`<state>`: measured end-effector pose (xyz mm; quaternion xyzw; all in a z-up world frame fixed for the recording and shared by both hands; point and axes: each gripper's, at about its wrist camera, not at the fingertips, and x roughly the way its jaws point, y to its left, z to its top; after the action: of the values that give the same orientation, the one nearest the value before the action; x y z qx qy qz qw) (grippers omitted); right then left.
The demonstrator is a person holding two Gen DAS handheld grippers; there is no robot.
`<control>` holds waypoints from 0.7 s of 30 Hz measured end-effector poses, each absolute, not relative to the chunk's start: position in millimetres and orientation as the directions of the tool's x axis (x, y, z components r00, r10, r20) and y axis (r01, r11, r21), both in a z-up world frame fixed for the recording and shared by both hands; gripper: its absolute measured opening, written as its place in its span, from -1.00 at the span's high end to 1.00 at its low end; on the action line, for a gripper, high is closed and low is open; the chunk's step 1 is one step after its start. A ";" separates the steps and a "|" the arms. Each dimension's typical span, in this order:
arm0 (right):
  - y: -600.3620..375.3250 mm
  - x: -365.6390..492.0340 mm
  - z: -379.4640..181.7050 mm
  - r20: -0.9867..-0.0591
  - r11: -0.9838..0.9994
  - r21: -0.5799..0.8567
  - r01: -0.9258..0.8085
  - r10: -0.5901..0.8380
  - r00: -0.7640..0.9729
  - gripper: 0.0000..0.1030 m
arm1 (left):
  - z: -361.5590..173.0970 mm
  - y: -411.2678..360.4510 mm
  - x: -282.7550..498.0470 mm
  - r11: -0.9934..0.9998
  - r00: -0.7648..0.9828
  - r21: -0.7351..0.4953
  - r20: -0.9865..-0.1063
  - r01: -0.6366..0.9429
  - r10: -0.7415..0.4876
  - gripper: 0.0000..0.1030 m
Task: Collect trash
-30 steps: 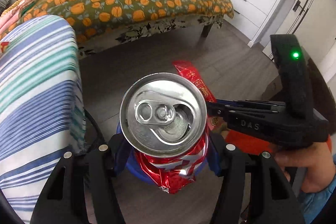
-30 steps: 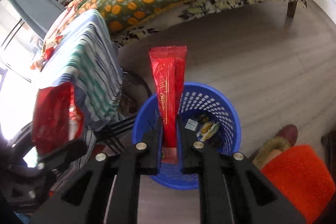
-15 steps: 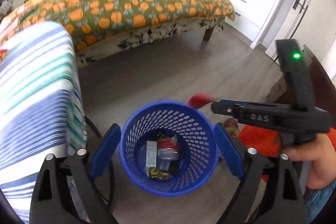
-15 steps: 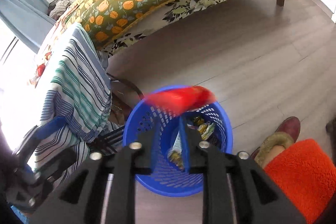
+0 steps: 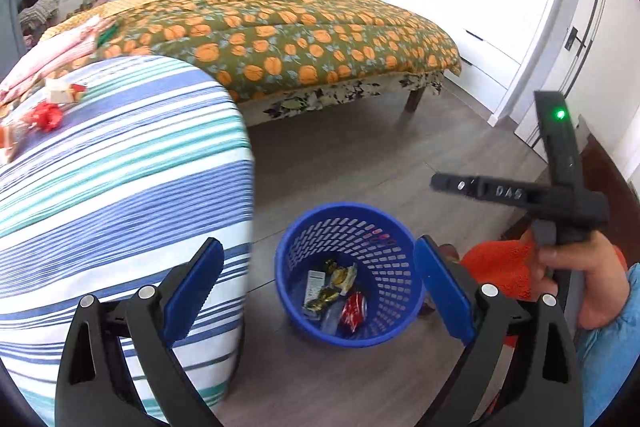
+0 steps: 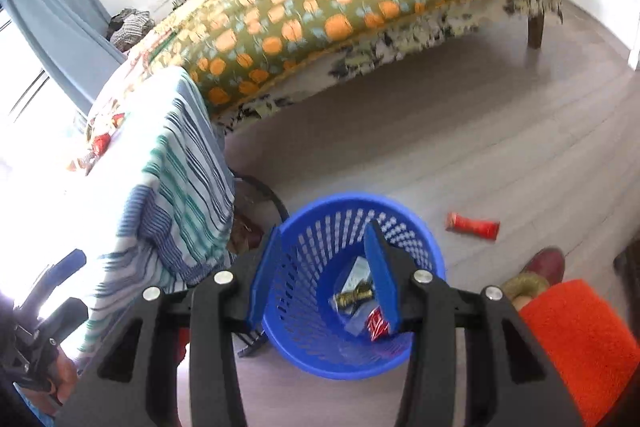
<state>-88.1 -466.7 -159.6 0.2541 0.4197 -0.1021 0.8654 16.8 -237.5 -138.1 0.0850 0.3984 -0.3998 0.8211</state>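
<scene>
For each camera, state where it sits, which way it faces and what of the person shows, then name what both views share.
Left wrist: on the left gripper, facing down past its open fingers at the blue basket; the person's right hand shows.
Right wrist: on the right gripper, facing down into the basket; a shoe and the red wrapper on the floor show.
Shared: basket, striped cloth, bed.
</scene>
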 end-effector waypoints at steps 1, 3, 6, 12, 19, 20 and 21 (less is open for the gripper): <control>-457.6 -84.3 -150.2 -0.772 0.866 0.335 0.371 0.027 0.635 0.14 | -134.0 -229.1 18.5 0.672 0.370 -0.182 -0.718 0.717 -0.589 -0.84; -434.4 -73.3 -135.1 -0.764 0.899 0.301 0.317 0.029 0.645 0.15 | -125.6 -205.8 24.6 0.696 0.395 -0.180 -0.714 0.695 -0.578 -0.84; -384.6 -45.6 -113.4 -0.746 0.940 0.275 0.203 0.076 0.661 -0.03 | -119.2 -161.6 43.9 0.766 0.453 -0.156 -0.726 0.624 -0.518 -0.84; -256.7 47.5 -90.5 -0.754 0.975 0.210 -0.077 0.211 0.622 -0.44 | -123.7 -51.2 117.9 0.933 0.576 -0.065 -0.771 0.353 -0.272 -0.85; -145.2 181.2 -137.3 -0.846 0.979 0.086 -0.184 0.169 0.505 -0.57 | -152.4 49.2 215.2 0.998 0.588 0.005 -0.808 0.062 -0.032 -0.85; -140.2 191.2 -142.0 -0.849 0.981 0.068 -0.181 0.153 0.506 -0.58 | -156.3 58.2 227.2 0.999 0.585 0.002 -0.811 0.036 -0.020 -0.85; -130.7 203.4 -147.4 -0.852 0.983 0.036 -0.181 0.125 0.509 -0.69 | -160.5 66.0 238.9 1.000 0.579 -0.001 -0.816 0.013 -0.008 -0.85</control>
<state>203.4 -130.7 -147.4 -0.0289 0.4878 0.0881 0.8680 238.9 66.0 -160.5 0.0027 0.4590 -0.0058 0.8884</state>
